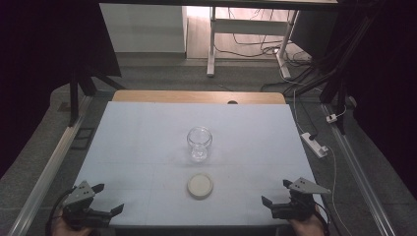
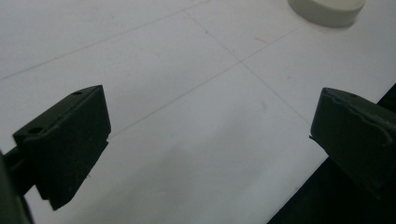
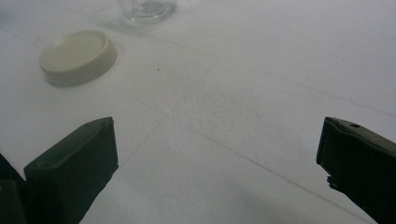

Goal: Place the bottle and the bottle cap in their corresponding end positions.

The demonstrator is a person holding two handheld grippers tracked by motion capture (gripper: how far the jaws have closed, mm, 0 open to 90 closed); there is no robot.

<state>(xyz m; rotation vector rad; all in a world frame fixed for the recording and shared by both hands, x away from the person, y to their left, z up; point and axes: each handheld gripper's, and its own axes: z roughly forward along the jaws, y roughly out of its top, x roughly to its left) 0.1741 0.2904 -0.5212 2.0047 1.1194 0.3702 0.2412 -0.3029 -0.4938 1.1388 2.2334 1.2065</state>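
Both tools, left (image 1: 109, 199) and right (image 1: 276, 191), rest spread and empty at the near edge of the surface (image 1: 137, 132). The lid (image 1: 200, 185) lies between them, the open jar (image 1: 199, 143) just beyond. Smooth glass could slip or tip if pinched off-centre.

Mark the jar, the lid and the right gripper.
glass jar (image 1: 199, 143), high view, on its clear body.
lid (image 1: 200, 185), high view, on its flat top.
right gripper (image 1: 276, 192), high view, midway between its fingertips.
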